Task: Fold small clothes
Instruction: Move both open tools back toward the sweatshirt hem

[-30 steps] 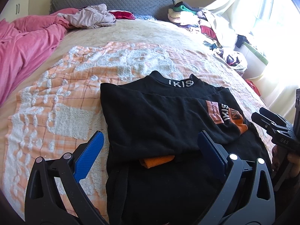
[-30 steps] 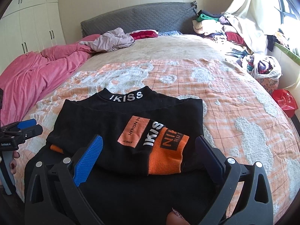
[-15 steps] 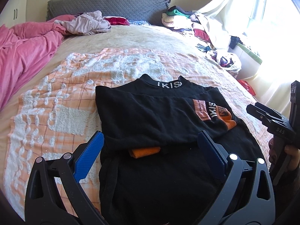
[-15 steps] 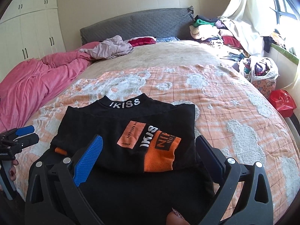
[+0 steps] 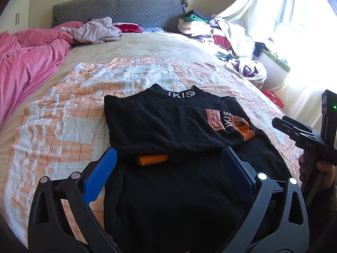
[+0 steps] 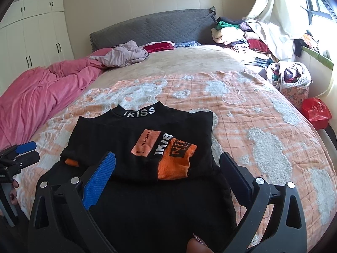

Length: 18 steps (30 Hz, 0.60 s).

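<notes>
Left wrist view: I am holding my left gripper (image 5: 168, 168) and right gripper (image 6: 166, 168) spread wide, both empty, over the shirt (image 5: 164, 126) lying at twelve o'clock on the blanket (image 5: 69, 109).

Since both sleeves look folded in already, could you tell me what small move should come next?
Probably lower both open hand-held grippers, left and right, onto the black top's near hem: the sleeves lie folded across it, but its lower half is still spread flat.

shirt (image 5: 168, 130) hem cut off, orange cuff (image 5: 151, 159) half-hidden
</notes>
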### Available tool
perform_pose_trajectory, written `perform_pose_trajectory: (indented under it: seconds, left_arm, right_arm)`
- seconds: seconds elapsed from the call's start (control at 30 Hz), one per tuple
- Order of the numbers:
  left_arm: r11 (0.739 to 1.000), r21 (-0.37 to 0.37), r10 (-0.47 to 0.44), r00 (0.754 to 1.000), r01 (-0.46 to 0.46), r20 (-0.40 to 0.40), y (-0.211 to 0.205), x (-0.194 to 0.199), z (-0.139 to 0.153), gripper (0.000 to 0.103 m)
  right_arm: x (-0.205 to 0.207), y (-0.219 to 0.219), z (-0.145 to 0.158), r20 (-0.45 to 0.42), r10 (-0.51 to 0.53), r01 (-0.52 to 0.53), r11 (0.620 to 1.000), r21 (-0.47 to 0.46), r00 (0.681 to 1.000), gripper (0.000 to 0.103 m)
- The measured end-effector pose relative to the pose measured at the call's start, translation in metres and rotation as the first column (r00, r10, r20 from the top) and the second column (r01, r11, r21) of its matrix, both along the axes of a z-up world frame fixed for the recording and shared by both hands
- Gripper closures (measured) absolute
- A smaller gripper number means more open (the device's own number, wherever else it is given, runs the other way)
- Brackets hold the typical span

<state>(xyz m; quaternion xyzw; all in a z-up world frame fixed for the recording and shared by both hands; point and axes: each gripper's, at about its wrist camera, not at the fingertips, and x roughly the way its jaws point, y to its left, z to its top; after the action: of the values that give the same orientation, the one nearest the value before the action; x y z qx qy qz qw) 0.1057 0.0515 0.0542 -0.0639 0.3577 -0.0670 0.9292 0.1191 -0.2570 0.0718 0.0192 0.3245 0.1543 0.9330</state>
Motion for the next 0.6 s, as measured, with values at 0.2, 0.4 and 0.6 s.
perform_pose_trajectory:
  seconds: [0.2, 0.4, 0.6]
  left_arm:
    - [1.000, -0.005, 0.025, 1.000, -0.025, -0.011, 0.004, -0.012, -0.004, 0.010]
    - [0.998, 0.018, 0.059, 0.997, -0.058, -0.049, 0.009, -0.025, -0.016, 0.010]
    - [0.996, 0.036, 0.080, 0.993, -0.077, -0.085, 0.013, -0.036, -0.028, 0.010]
  right_arm:
    - [-0.011, -0.001, -0.001, -0.010, 0.014, -0.014, 1.000, 0.002, 1.000, 0.005]
    - [-0.028, -0.005, -0.011, -0.041, 0.021, -0.022, 1.000, -0.002, 0.999, 0.005]
    - [-0.046, -0.016, -0.020, -0.066, 0.009, -0.009, 1.000, -0.006, 0.998, 0.005]
